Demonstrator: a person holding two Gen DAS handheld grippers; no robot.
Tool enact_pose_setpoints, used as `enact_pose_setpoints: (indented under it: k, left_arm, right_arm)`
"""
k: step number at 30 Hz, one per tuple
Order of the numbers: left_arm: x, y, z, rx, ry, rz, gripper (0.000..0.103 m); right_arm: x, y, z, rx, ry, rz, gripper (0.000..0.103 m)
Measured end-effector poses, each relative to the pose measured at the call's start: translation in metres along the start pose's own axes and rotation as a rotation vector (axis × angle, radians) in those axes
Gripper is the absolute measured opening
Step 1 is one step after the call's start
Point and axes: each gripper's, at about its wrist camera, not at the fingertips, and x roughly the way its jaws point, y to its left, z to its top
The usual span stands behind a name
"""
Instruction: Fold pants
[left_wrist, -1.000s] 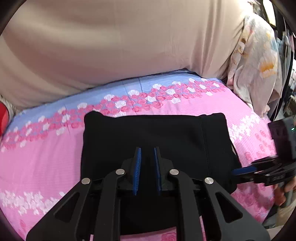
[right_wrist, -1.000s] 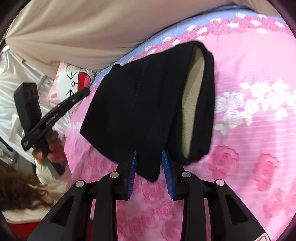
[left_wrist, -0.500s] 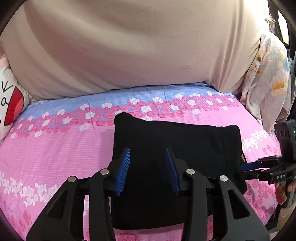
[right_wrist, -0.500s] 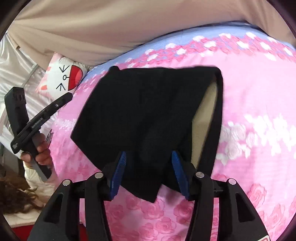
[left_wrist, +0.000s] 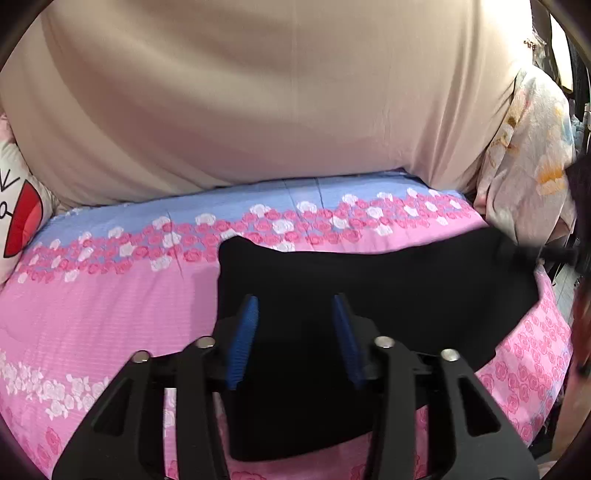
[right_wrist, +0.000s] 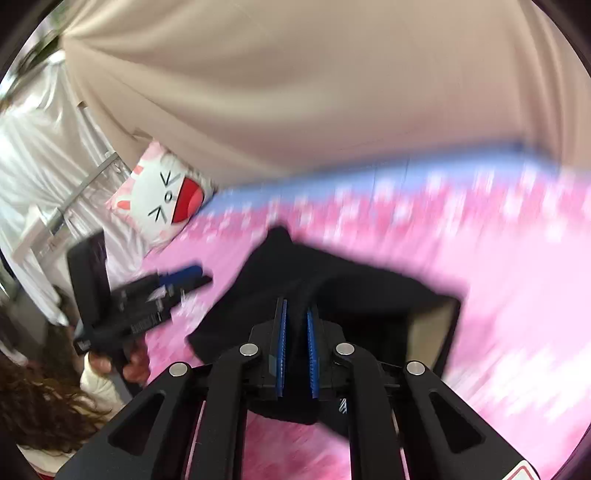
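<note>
— Since a moment ago, what's different?

— My right hand-held gripper (right_wrist: 295, 350) has closed down from a wide gape onto a raised fold at the near edge of the pants (left_wrist: 369, 295), and my left hand-held gripper (left_wrist: 291, 339) has spread wider and is holding nothing.

— Where do the pants sit?

— On the bed (left_wrist: 92, 314), folded into a black block toward the right side of the pink rose cover. In the right wrist view a pale lining shows at one open end.

— Why pinch that edge?

— I judge it's to lift or drag that layer over for the next fold. The left one hovers over the cloth with its blue pads well apart, probably ready to pin or catch the other side. The right view is smeared by motion, so I can't be sure how much cloth sits between the pads, only that black fabric runs up between them.

— Count things for me.

— One pair of pants, two grippers. One cartoon-face pillow (right_wrist: 166, 199) at the head of the bed to the left, one beige curtain (left_wrist: 258, 92) behind, one flowered cloth (left_wrist: 524, 155) hanging at the right.
</note>
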Motion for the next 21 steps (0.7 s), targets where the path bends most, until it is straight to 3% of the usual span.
enact_pose_setpoints:
  k: [2, 3, 4, 5, 6, 7, 8, 9, 11, 14, 17, 18, 19, 20, 21]
  left_arm:
    - [0.004, -0.002, -0.004, 0.000, -0.002, 0.019, 0.062]
    - [0.008, -0.003, -0.007, 0.001, 0.009, 0.019, 0.062]
    - [0.016, -0.007, -0.012, 0.009, 0.037, 0.015, 0.062]
    - [0.022, -0.009, -0.017, 0.017, 0.058, 0.017, 0.062]
    - [0.033, -0.013, -0.024, 0.030, 0.091, 0.033, 0.062]
    - [0.042, -0.016, -0.031, 0.044, 0.123, 0.052, 0.062]
    - [0.052, -0.019, -0.038, 0.061, 0.165, 0.071, 0.062]
    - [0.054, -0.021, -0.042, 0.068, 0.173, 0.079, 0.062]
    - [0.053, -0.022, -0.046, 0.086, 0.164, 0.089, 0.065]
    - [0.052, -0.021, -0.047, 0.075, 0.158, 0.068, 0.071]
    - [0.055, -0.021, -0.048, 0.066, 0.157, 0.075, 0.073]
    - [0.053, -0.019, -0.047, 0.065, 0.156, 0.080, 0.073]
    - [0.049, -0.016, -0.047, 0.061, 0.154, 0.091, 0.073]
    - [0.041, -0.006, -0.045, 0.044, 0.141, 0.117, 0.073]
    - [0.034, 0.005, -0.043, 0.021, 0.131, 0.140, 0.079]
  right_arm:
    - [0.001, -0.012, 0.004, -0.028, 0.041, -0.060, 0.007]
    - [0.018, -0.031, -0.006, -0.014, 0.110, -0.121, 0.008]
    - [0.036, -0.052, -0.024, 0.022, 0.188, -0.152, 0.011]
    - [0.052, -0.068, -0.038, 0.062, 0.246, -0.176, 0.021]
    - [0.063, -0.090, -0.059, 0.151, 0.266, -0.150, 0.021]
    - [0.053, -0.101, -0.066, 0.223, 0.185, -0.086, 0.023]
    - [0.045, -0.106, -0.067, 0.263, 0.167, -0.060, 0.033]
    - [0.032, -0.105, -0.065, 0.293, 0.145, -0.089, 0.034]
    - [0.007, -0.093, -0.056, 0.251, 0.050, -0.154, 0.035]
    - [-0.007, -0.059, -0.032, 0.167, -0.029, -0.105, 0.034]
    - [0.028, -0.044, -0.018, 0.063, 0.009, -0.102, 0.026]
    - [0.056, -0.057, -0.018, 0.063, 0.080, -0.158, 0.025]
    - [0.079, -0.081, -0.021, 0.088, 0.140, -0.290, 0.011]
    - [0.088, -0.090, -0.024, 0.125, 0.161, -0.322, 0.012]
    - [0.081, -0.093, -0.022, 0.200, 0.128, -0.298, 0.013]
